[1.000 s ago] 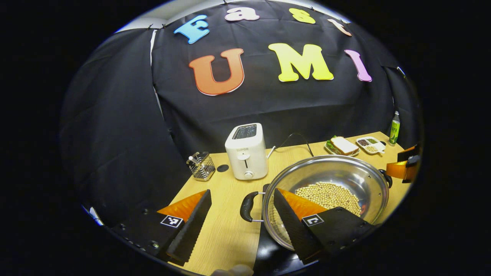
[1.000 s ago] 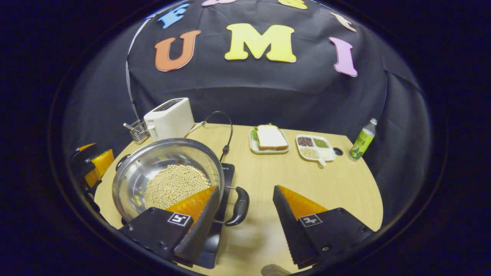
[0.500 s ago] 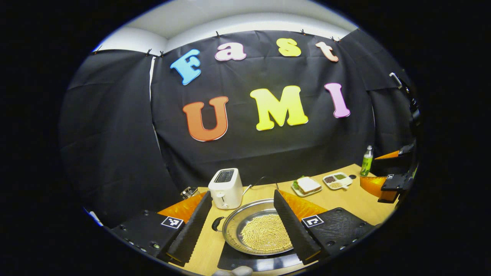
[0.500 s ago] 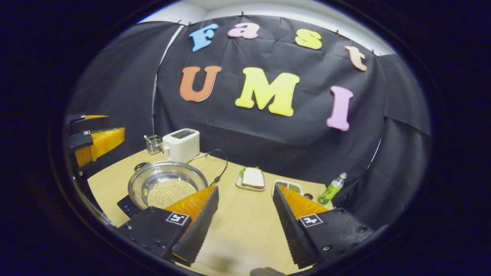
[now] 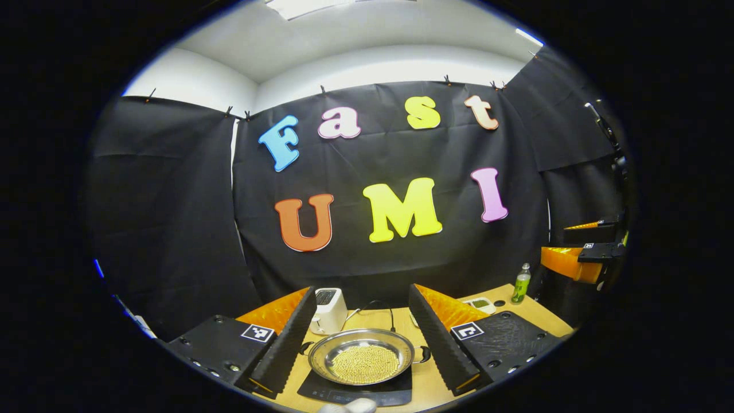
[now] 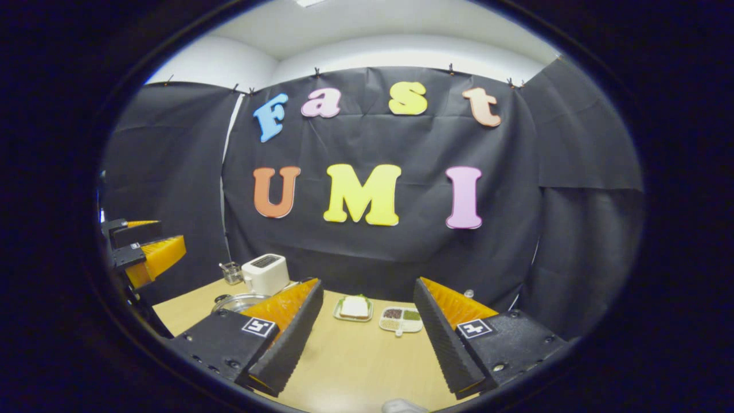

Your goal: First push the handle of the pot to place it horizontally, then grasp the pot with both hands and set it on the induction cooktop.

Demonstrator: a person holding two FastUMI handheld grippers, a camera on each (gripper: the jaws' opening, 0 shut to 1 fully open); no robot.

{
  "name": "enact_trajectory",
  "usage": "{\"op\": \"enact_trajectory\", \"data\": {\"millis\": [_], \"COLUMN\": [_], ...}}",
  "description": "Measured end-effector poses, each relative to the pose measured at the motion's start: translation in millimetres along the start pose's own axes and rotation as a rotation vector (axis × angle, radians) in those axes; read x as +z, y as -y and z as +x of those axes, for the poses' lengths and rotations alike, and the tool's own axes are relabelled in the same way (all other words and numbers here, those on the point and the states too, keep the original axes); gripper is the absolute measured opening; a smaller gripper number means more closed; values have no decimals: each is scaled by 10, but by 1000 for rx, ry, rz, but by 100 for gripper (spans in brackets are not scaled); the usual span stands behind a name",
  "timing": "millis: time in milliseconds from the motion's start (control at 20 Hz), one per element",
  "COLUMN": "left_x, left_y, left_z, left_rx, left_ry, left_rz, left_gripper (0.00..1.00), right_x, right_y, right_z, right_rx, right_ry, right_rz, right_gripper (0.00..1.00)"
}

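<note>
A steel pot (image 5: 361,358) holding pale beans sits on the black induction cooktop (image 5: 355,391) on the wooden table, its two dark side handles pointing left and right. My left gripper (image 5: 362,338) is open, well above and back from the pot, which shows between its fingers. My right gripper (image 6: 367,332) is open over bare table, with the pot's rim (image 6: 232,302) peeking out behind its left finger. Each gripper appears at the edge of the other's view: the right one (image 5: 579,258) and the left one (image 6: 143,252).
A white toaster (image 5: 328,310) stands behind the pot with a cable beside it. A sandwich plate (image 6: 354,308), a divided dish of grains (image 6: 401,319), a green bottle (image 5: 520,283) and a small wire holder (image 6: 231,272) sit along the table's back. Black cloth walls surround the table.
Both grippers have drawn up and back from the pot, which now looks small and far on the cooktop. The jaws stay open.
</note>
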State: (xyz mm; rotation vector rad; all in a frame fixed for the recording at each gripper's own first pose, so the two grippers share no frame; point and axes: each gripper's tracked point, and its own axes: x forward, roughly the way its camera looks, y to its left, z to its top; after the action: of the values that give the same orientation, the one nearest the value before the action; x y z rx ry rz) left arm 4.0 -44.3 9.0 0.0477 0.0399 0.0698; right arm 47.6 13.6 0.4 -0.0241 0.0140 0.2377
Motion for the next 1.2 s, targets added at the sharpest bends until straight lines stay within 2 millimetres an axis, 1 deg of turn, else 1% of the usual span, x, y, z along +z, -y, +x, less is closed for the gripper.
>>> {"op": "enact_trajectory", "data": {"millis": [100, 200, 250, 350, 450, 650, 700, 850, 950, 1200], "left_x": [34, 128, 165, 251, 312, 332, 309, 340, 338, 349], "left_y": [34, 103, 100, 100, 106, 45, 46, 57, 73, 83], "left_z": [-55, -73, -92, -95, -96, -38, -21, -3, 15, 38], "left_rx": [5, -20, -24, -43, -58, -53, -54, -63, -71, -85], "left_ry": [-9, 2, 6, 24, 39, 38, 32, 36, 35, 34], "left_rz": [-27, -53, -49, -40, -53, -45, -49, -48, -49, -42], "left_gripper": [96, 96, 96, 96, 96, 96, 96, 96, 96, 96], "right_x": [103, 218, 230, 205, 231, 248, 249, 273, 267, 292], "right_y": [86, 160, 180, 157, 186, 234, 253, 324, 348, 405], "right_z": [-108, -162, -197, -249, -273, -346, -351, -361, -385, -371], "right_rx": [-12, -33, -47, -58, -73, -110, -115, -139, -145, -165], "right_ry": [21, 46, 47, 33, 28, 24, 25, 27, 23, 23], "right_rz": [12, 33, 44, 62, 67, 74, 80, 88, 92, 77], "right_gripper": [100, 100, 100, 100, 100, 100, 100, 100, 100, 100]}}
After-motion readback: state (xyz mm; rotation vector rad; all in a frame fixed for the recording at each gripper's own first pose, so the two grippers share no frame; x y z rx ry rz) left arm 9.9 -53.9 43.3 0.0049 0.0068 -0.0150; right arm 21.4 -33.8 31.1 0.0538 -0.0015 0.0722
